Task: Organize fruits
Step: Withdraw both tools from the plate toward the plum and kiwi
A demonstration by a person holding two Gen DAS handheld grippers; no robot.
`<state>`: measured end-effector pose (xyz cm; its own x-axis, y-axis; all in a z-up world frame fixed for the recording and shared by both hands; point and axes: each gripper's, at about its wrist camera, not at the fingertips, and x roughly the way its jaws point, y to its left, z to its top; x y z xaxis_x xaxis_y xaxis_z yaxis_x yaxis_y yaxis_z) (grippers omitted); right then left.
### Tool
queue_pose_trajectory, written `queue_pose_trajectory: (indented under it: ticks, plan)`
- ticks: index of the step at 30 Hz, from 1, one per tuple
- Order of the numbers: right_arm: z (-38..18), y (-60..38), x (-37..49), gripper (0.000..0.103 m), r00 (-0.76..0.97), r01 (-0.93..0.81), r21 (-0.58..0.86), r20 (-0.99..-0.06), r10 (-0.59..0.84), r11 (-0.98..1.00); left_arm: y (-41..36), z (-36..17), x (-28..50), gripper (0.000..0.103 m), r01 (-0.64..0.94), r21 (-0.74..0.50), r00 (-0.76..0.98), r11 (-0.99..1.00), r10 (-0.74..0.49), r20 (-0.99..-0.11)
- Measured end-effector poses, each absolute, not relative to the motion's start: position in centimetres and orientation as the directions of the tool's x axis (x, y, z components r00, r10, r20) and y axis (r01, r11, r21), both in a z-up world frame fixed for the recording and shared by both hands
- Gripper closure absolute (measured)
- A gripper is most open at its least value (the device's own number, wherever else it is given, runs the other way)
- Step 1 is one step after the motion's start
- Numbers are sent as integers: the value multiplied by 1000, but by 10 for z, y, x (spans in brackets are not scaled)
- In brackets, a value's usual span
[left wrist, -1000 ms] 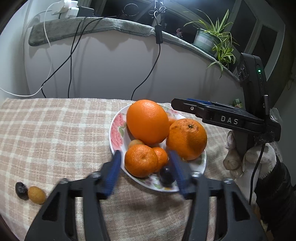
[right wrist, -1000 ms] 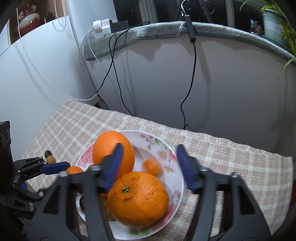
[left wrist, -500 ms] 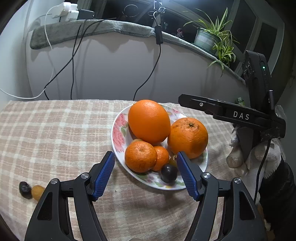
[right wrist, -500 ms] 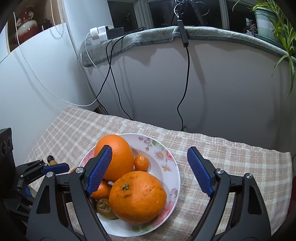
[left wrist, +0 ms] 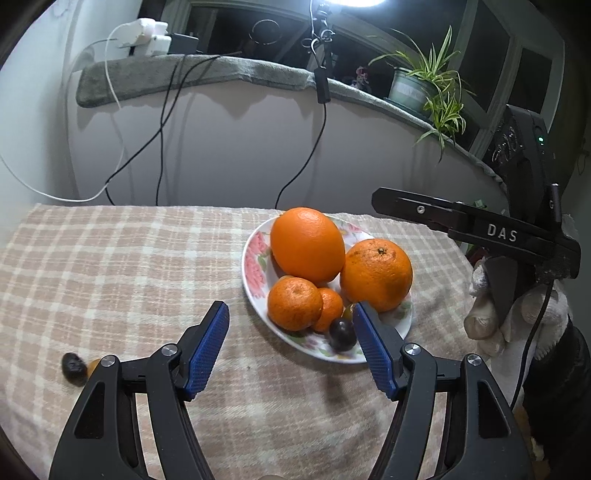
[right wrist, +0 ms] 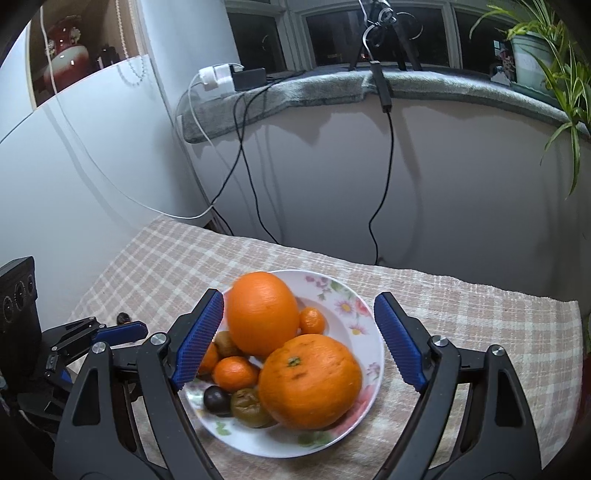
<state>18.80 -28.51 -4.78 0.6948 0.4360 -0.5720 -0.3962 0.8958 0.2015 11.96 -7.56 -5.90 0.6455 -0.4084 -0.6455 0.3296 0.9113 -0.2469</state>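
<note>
A flowered white plate on the checked tablecloth holds two large oranges, small mandarins, a dark plum and a brownish fruit. My left gripper is open and empty, just in front of the plate's near rim. My right gripper is open and empty, hovering over the plate. A dark fruit and a small yellow fruit lie on the cloth at the left, partly behind my left finger.
The checked tablecloth covers the table up to a white wall. Cables hang down the wall from a grey-covered sill with a charger and a potted plant. The right gripper's body stands right of the plate.
Both grippers have pulled back and up from the plate and opened wider. The dark plum now lies free on the plate's near rim.
</note>
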Motion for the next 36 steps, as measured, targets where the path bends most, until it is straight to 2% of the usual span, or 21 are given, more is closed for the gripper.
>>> queue_pose_trajectory:
  ticks: [16,20,30,36]
  plan:
    - [-29,-244,146,17,675,-485,191,-538,505,853,-15,-53,96,34,218,-244,704,945,-325,-632]
    - [-30,-229,137,5,659,-520,183,-535,528,834,2,-55,91,34,176,-241,713,955,-292,-638]
    - [-39,-191,126,4,597,-599,171,-557,578,782,51,-68,83,34,69,-216,719,974,-199,-666]
    - [-51,-168,121,4,555,-633,164,-585,591,756,65,-78,82,35,47,-218,708,975,-187,-681]
